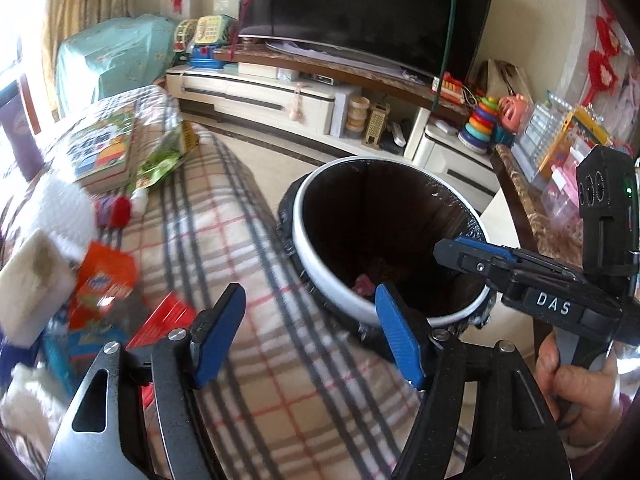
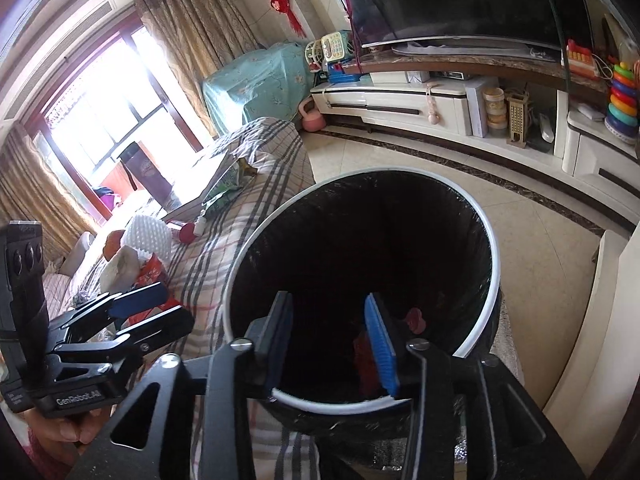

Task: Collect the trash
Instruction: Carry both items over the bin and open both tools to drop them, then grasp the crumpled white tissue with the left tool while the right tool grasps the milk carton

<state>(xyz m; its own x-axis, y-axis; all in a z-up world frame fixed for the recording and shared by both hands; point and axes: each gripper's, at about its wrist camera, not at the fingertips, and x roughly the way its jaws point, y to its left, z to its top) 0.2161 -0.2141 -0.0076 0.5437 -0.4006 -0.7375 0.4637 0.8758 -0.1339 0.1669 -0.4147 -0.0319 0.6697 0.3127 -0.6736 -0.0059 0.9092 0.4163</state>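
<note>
A round trash bin with a white rim (image 1: 320, 276) (image 2: 494, 256) and black liner stands on the floor beside a plaid-covered sofa (image 1: 248, 264) (image 2: 208, 256). Reddish scraps (image 2: 414, 320) lie at its bottom. My right gripper (image 2: 328, 340) is open and empty over the bin's mouth; it also shows in the left wrist view (image 1: 452, 250). My left gripper (image 1: 308, 336) is open and empty above the sofa edge beside the bin; it shows in the right wrist view (image 2: 160, 304). Trash lies on the sofa: an orange packet (image 1: 104, 280), a green wrapper (image 1: 160, 164), white foam (image 1: 28, 280), a small red-capped bottle (image 1: 114, 210).
A picture book (image 1: 102, 152) lies on the sofa's far end. A TV cabinet (image 1: 256, 96) with toys and a large TV (image 1: 360, 8) lines the far wall. A marble-topped table (image 1: 520, 192) with boxes stands right of the bin. Tiled floor (image 2: 400, 160) lies between the bin and the cabinet.
</note>
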